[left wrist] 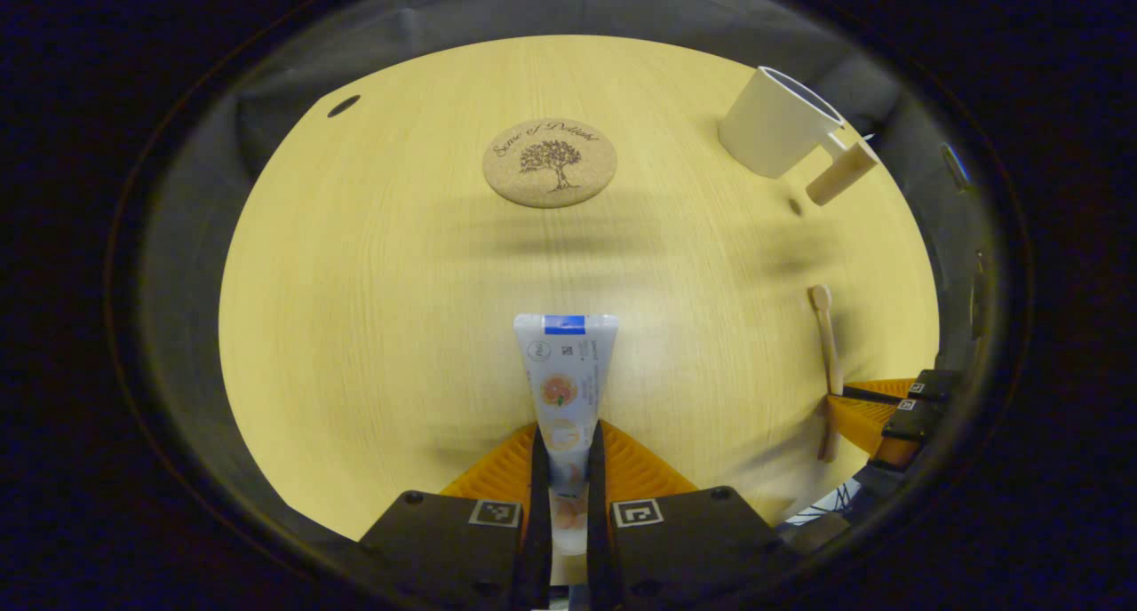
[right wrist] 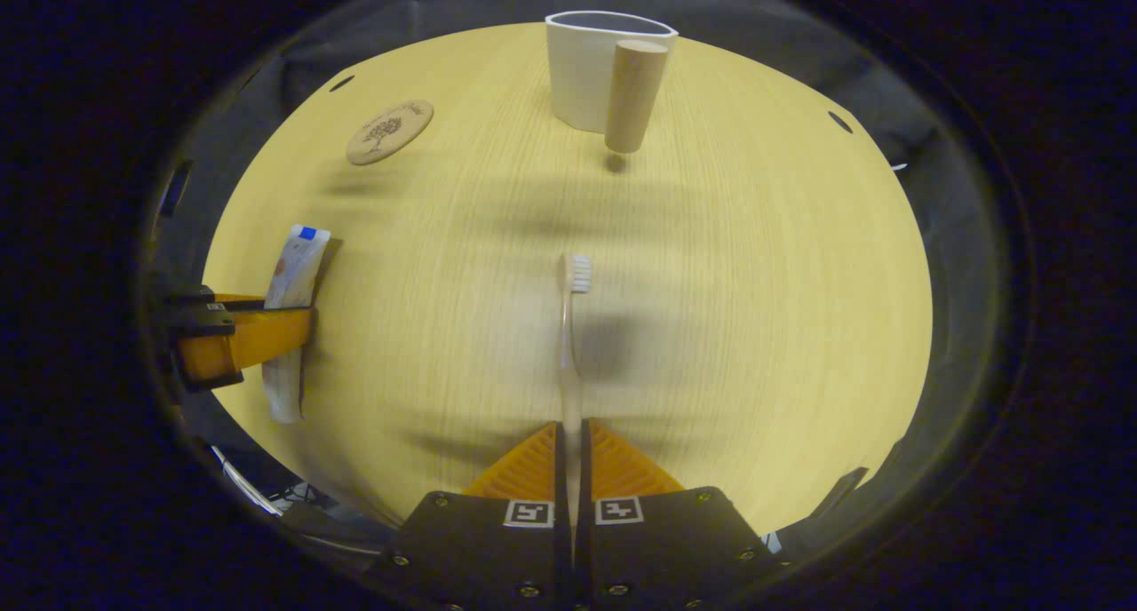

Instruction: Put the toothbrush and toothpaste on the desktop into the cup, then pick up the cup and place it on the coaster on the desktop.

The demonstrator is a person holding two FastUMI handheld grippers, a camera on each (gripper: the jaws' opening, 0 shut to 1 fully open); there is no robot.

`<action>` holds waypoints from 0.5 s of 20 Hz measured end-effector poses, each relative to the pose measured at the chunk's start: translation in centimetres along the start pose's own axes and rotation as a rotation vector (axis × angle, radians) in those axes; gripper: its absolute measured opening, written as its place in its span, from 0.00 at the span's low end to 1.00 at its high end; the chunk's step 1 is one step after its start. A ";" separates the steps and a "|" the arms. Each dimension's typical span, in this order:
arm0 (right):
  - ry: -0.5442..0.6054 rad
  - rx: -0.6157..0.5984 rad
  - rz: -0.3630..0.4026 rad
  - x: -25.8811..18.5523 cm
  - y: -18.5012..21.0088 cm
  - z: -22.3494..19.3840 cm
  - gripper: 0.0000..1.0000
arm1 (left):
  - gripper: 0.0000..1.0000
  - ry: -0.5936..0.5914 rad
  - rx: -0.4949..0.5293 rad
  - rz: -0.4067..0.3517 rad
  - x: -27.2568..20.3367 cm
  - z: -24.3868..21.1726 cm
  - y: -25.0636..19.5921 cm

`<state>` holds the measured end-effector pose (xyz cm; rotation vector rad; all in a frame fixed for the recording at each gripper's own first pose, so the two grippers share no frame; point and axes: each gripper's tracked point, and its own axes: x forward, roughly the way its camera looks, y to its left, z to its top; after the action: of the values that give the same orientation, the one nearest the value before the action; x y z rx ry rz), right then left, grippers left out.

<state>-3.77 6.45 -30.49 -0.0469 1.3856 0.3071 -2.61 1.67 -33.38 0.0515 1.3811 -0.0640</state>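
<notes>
Pale wood grain runs across the round desktop (right wrist: pixel 764 327), and both tools are loaded. The left gripper (left wrist: pixel 566 456) is closed on the toothpaste (left wrist: pixel 565 371), both fingers pressing the tube's lower part while its flat crimped end points forward. The right gripper (right wrist: pixel 568 451) is closed down on the toothbrush (right wrist: pixel 571 327) handle, bristle head pointing ahead toward the cup. In the right gripper view the left gripper shows at the desktop's left edge with the tube crossing its fingers. Whether either item is lifted off the wood or resting on it, I cannot tell.

The cup (right wrist: pixel 586 69) stands upright near the far edge, its wooden handle (right wrist: pixel 632 96) jutting toward the right gripper. The cork coaster (left wrist: pixel 550 162) lies bare toward the far edge, well apart from the cup.

My read: the grasp step is done for both items and the carry to the cup comes next. That calls for raising each item, tipping it toward upright above the cup's open mouth, and releasing only once its lower end is inside the rim. The two grippers probably should go one at a time, since the mouth looks narrow for both at once.
</notes>
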 end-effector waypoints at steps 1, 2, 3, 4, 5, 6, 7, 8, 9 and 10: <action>-0.018 -0.002 0.010 -0.1 0.2 0.1 0.03 | 0.23 -0.011 -0.009 -0.005 -0.1 0.0 -0.1; -0.038 -0.004 0.012 -0.2 0.3 0.1 0.03 | 0.23 -0.024 -0.022 -0.011 -0.3 0.0 -0.2; -0.066 -0.005 0.018 -0.5 0.3 0.4 0.02 | 0.23 -0.036 -0.032 -0.016 -0.5 0.0 -0.2; -0.092 -0.001 0.028 -0.8 0.5 0.6 0.02 | 0.23 -0.056 -0.040 -0.020 -0.7 0.2 -0.3; -0.119 0.004 0.049 -1.3 0.8 0.8 0.02 | 0.23 -0.073 -0.045 -0.023 -1.0 0.3 -0.4; -0.149 0.012 0.068 -1.7 1.2 1.2 0.02 | 0.23 -0.093 -0.050 -0.023 -1.3 0.5 -0.4; -0.181 0.017 0.084 -2.2 1.4 1.6 0.02 | 0.23 -0.112 -0.052 -0.024 -1.6 0.7 -0.5; -0.215 0.020 0.096 -2.6 1.6 2.0 0.02 | 0.22 -0.134 -0.056 -0.023 -1.9 1.0 -0.5; -0.250 0.018 0.109 -3.0 1.8 2.4 0.02 | 0.22 -0.156 -0.058 -0.019 -2.3 1.3 -0.5; -0.285 0.015 0.116 -3.4 2.0 2.8 0.02 | 0.23 -0.178 -0.062 -0.015 -2.6 1.6 -0.4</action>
<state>-2.05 8.35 -26.40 0.0870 1.1097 0.3846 -1.57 1.17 -30.51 -0.0158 1.2052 -0.0373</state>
